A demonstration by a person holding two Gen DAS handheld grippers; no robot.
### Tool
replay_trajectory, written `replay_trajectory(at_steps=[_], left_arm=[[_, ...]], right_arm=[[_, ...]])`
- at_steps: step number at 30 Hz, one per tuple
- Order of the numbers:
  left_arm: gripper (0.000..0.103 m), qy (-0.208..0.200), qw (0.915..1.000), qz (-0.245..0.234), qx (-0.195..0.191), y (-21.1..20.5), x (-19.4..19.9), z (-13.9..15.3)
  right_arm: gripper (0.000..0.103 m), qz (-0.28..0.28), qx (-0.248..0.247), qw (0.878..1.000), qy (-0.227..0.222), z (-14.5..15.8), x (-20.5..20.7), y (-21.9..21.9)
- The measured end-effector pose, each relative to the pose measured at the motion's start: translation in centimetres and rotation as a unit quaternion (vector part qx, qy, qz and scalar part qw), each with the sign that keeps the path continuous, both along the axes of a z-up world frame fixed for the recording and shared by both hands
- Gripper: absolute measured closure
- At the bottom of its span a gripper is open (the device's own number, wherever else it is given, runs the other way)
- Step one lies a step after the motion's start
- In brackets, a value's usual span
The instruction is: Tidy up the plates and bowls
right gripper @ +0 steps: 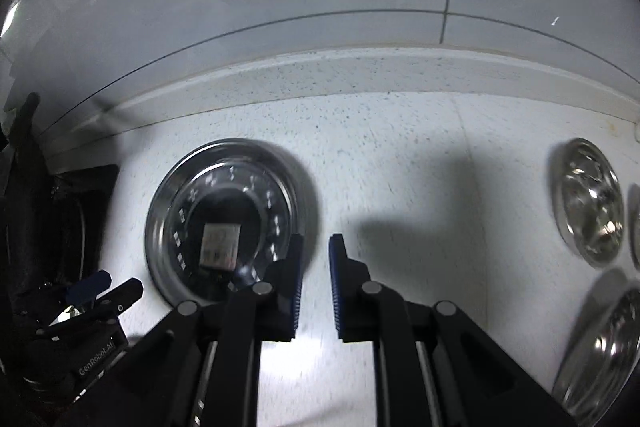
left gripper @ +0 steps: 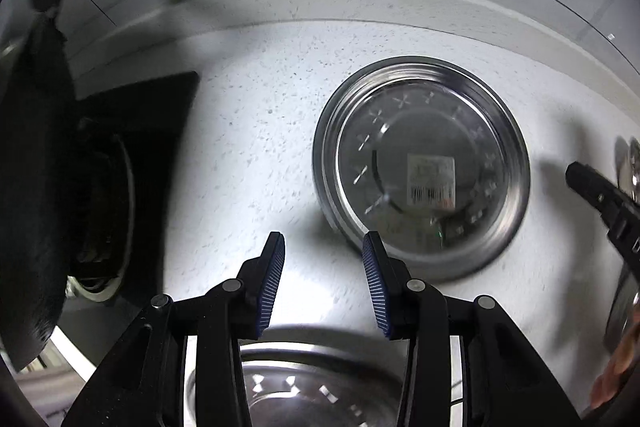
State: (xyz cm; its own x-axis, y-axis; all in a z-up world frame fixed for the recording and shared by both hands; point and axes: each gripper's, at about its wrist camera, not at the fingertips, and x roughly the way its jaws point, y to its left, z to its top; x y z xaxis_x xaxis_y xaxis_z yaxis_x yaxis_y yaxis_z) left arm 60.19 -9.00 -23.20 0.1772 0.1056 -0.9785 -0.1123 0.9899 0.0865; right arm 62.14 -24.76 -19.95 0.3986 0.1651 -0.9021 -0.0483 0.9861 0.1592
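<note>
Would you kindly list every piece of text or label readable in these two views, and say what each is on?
"GenRobot.AI": white print on the body of the left hand-held gripper, seen in the right wrist view.
Barcode sticker inside the steel bowl: bars show, but its printed text is too blurred to read.

Both wrist views low, facing wall; share labelled steel bowl (left gripper: 422, 171) (right gripper: 224, 223).

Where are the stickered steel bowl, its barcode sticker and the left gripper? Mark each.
stickered steel bowl (left gripper: 516, 131), left wrist view, on its right inner wall.
barcode sticker (left gripper: 431, 179), left wrist view, on its middle.
left gripper (left gripper: 324, 281), left wrist view, midway between its fingertips.
</note>
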Motion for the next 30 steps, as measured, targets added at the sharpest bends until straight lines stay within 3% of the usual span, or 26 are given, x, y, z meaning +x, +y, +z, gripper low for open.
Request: replay_trajectory(at_steps=[6,11,13,15,17,22,30], left_arm=[[0.068,0.025,0.9991,0.030,-0.013,0.4,3.0,-2.4],[0.068,0.056,0.9965,0.049,-0.039,0.6,4.6,-4.3],[0.069,0.063,0.9949,0.059,-0.053,1.1,5.0,-5.0],[0.086,0.061,0.9944,0.071,-0.049,1.9,5.2,-5.0],[0.089,0.065,0.9933,0.071,-0.064,2.7,5.1,-5.2],[0.089,0.073,0.9917,0.068,-0.081,4.1,2.9,-5.3],[0.089,0.040,0.9935,0.058,-0.090,7.8,-3.4,-2.1]], right_arm=[[0.090,-0.016,0.044,0.998,0.036,-2.7,2.4,0.2],[0.089,-0.019,0.050,0.997,0.058,-4.2,3.4,0.7],[0.092,-0.012,0.047,0.996,0.069,-5.0,3.5,1.2],[0.094,-0.016,0.029,0.997,0.064,-4.7,3.2,1.5],[0.095,-0.018,0.031,0.997,0.064,-4.7,2.8,1.4],[0.096,-0.001,0.025,0.998,0.050,-2.9,0.1,2.1],[0.096,0.015,0.036,0.999,0.019,1.4,-7.1,5.6]])
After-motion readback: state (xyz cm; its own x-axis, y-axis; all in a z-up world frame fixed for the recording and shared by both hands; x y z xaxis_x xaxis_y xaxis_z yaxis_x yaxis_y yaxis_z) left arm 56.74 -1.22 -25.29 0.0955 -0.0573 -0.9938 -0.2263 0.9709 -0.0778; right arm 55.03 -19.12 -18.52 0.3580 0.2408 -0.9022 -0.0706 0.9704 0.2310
